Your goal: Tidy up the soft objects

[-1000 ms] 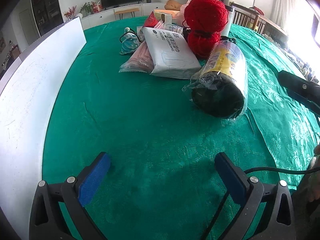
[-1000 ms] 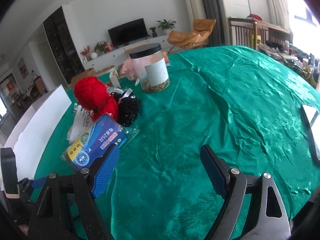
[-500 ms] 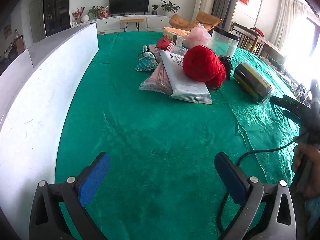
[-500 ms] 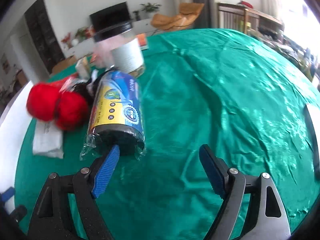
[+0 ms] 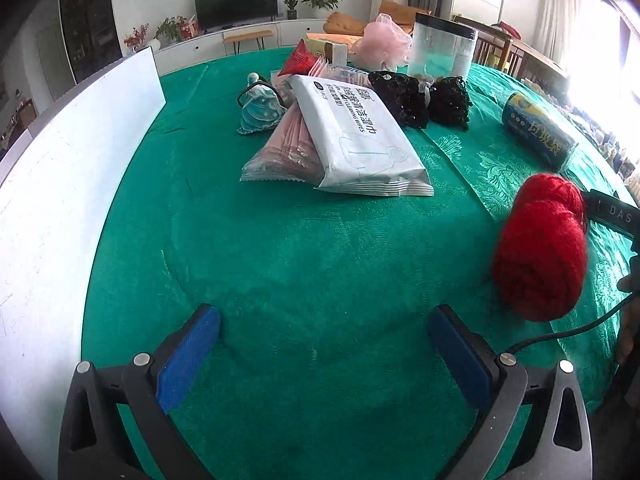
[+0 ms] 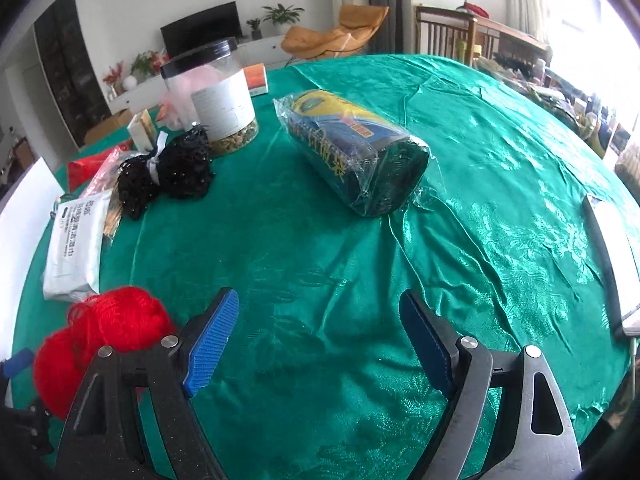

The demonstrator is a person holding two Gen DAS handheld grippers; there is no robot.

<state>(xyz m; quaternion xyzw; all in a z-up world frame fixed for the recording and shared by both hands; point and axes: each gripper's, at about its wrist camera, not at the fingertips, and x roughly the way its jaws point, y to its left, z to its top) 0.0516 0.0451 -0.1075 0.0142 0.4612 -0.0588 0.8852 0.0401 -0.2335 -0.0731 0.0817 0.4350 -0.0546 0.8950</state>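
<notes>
Lying on green tablecloth (image 6: 320, 264), red yarn (image 5: 540, 248), both grippers empty, jaws apart

Glossy green satin tablecloth (image 6: 460, 184); fuzzy red yarn ball (image 5: 540, 248); crinkly clear-plastic-wrapped cylindrical roll (image 6: 356, 156); matt white wipes pack (image 5: 356, 136).

The tabletop (image 6: 460, 184) is covered by a green patterned cloth, creased in places. A red yarn ball (image 5: 540, 248) is seen on it near its right side. Farther back, a white wipes pack (image 5: 360, 140) is laid partly over a pink packet (image 5: 284, 148), with a small teal pouch (image 5: 260, 110) just beside them. Two black mesh bundles (image 6: 168, 172) are set near a clear jar (image 6: 216, 100) with a black lid. A plastic-wrapped roll (image 6: 356, 148) is lying on its side, apart from these. A white board (image 5: 60, 184) is stood along the left edge.
</notes>
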